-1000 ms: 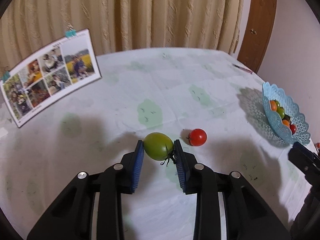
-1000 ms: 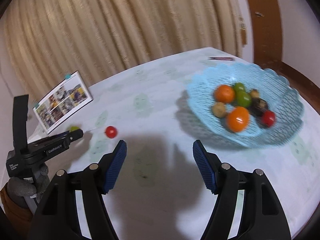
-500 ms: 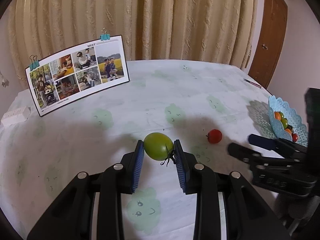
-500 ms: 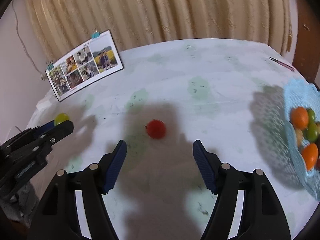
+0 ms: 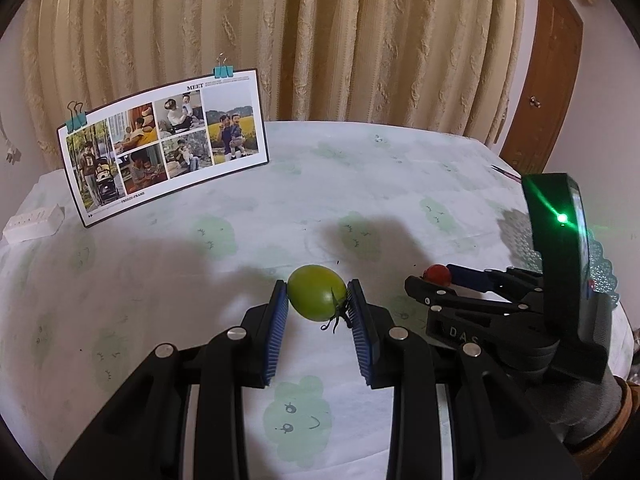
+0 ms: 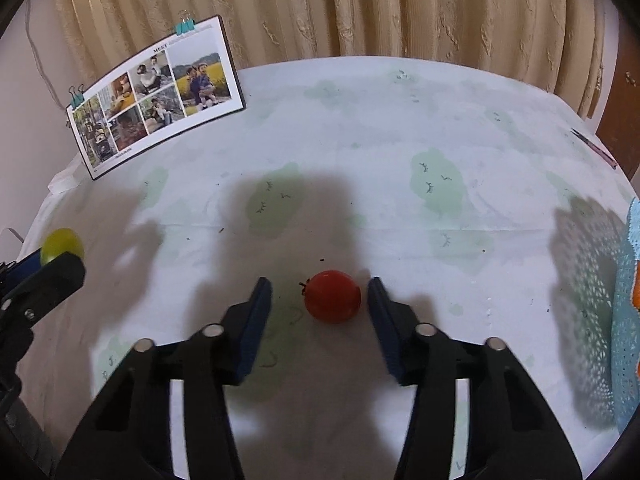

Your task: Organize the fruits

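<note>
The step in hand looks like the pickup of the small round red tomato (image 6: 332, 297), which lies on the worktop (image 6: 400, 128) covered in a pale cloth with green cartoon prints, toward its near edge. The right claw (image 6: 320, 312) straddles it and its jaws are closing; the tomato sits between the blue ribbed pads but off centre, close to the right-hand pad with a clear gap on the left, and neither pad presses on it. To do this well, the claw should probably shift slightly so both pads meet the fruit together at its widest part, otherwise the nearer pad could nudge it and set it rolling. The squeeze should stay light, as the skin looks thin and glossy.

The left claw (image 5: 318, 304) is nearly closed on an oval green tomato (image 5: 317, 297), pinched by its sides between the pads and apparently lifted clear of the cloth, its dark curled stem pointing down toward the right pad. It should be kept steady while the other hand works.

The red tomato is smooth, shiny and evenly coloured, with a small dark stem stub on its left side. The pale blue perforated plastic basket (image 6: 628, 320), with some orange fruit visible in it, stands at the right edge of the worktop, well apart from both tomatoes.
</note>
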`<state>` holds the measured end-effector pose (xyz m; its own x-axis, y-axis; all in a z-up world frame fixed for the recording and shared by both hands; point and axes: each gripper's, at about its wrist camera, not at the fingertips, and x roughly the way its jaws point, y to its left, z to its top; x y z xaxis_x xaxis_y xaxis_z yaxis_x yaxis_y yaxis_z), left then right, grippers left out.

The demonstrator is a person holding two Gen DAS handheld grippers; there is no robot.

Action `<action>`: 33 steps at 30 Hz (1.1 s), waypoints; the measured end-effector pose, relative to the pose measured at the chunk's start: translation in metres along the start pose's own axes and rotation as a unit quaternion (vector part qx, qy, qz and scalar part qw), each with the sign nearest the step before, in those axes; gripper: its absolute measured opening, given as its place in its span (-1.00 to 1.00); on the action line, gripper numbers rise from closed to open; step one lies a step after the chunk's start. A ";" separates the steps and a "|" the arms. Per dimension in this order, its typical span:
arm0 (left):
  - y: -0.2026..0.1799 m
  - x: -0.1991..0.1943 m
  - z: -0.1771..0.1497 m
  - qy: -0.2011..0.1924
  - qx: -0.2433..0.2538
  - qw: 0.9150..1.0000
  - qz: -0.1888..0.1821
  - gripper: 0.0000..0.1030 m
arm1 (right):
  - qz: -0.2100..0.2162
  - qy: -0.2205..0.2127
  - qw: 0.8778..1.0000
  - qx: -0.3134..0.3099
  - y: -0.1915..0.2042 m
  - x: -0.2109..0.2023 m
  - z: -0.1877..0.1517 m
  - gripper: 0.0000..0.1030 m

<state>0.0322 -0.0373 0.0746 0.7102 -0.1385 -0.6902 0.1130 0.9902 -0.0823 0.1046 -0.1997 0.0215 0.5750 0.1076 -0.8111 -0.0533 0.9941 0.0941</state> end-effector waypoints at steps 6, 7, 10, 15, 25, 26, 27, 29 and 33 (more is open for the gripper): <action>0.000 0.003 0.000 0.004 0.002 1.000 -0.001 -0.40 | -0.009 -0.009 1.000 0.000 -0.003 -0.004 -0.001 -0.44; 0.000 0.004 0.000 0.004 0.002 1.000 -0.001 -0.40 | -0.009 -0.012 1.000 0.001 -0.003 -0.006 -0.002 -0.44; -0.001 0.004 -0.001 0.006 0.004 1.000 -0.001 -0.40 | -0.011 -0.022 1.000 0.006 -0.006 -0.016 -0.005 -0.44; -0.004 0.006 -0.002 0.007 0.009 1.000 -0.003 -0.40 | -0.006 -0.047 0.999 0.024 -0.014 -0.043 -0.009 -0.46; -0.007 0.001 -0.003 0.001 0.013 1.000 -0.008 -0.39 | -0.016 -0.035 0.999 0.039 -0.018 -0.035 -0.009 0.08; -0.008 0.000 -0.003 0.001 0.012 1.000 -0.008 -0.39 | -0.016 -0.029 0.999 0.039 -0.018 -0.029 -0.009 0.08; -0.008 -0.001 -0.003 0.001 0.012 1.000 -0.009 -0.39 | -0.016 -0.026 0.999 0.039 -0.018 -0.026 -0.010 0.08; -0.008 -0.001 -0.003 0.000 0.012 1.000 -0.009 -0.39 | -0.017 -0.019 0.999 0.034 -0.018 -0.020 -0.010 0.08; -0.008 -0.001 -0.003 -0.001 0.012 1.000 -0.009 -0.39 | -0.016 -0.021 0.999 0.032 -0.019 -0.019 -0.013 -0.21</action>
<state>0.0282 -0.0447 0.0737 0.7086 -0.1568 -0.6879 0.1430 0.9867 -0.0775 0.0843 -0.2205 0.0278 0.6090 0.0734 -0.7898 0.0171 0.9943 0.1056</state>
